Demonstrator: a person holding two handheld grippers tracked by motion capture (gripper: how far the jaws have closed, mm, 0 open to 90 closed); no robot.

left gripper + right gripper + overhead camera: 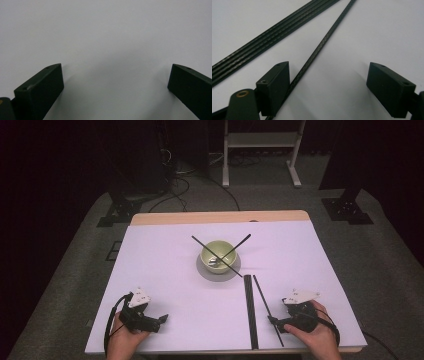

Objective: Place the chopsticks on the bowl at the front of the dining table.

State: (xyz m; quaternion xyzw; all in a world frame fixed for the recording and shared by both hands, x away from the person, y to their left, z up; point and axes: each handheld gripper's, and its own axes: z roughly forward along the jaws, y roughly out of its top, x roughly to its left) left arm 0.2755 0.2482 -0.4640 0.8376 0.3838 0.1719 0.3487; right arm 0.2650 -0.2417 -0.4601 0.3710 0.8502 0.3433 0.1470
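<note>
Two grippers rest low on the white table [165, 270], one in each of your hands. Your left gripper [161, 320] has its jaws apart over bare table. Your right gripper [327, 87] has its jaws apart too, with one thin black stick [322, 45] lying between them, beside a bundle of sticks [269, 37]. Far off, two sticks cross over a green bowl [218, 254].

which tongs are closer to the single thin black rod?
Right. The right tongs sit open over the thin rod, which runs beside one jaw. The left tongs rest well away across the table.
</note>
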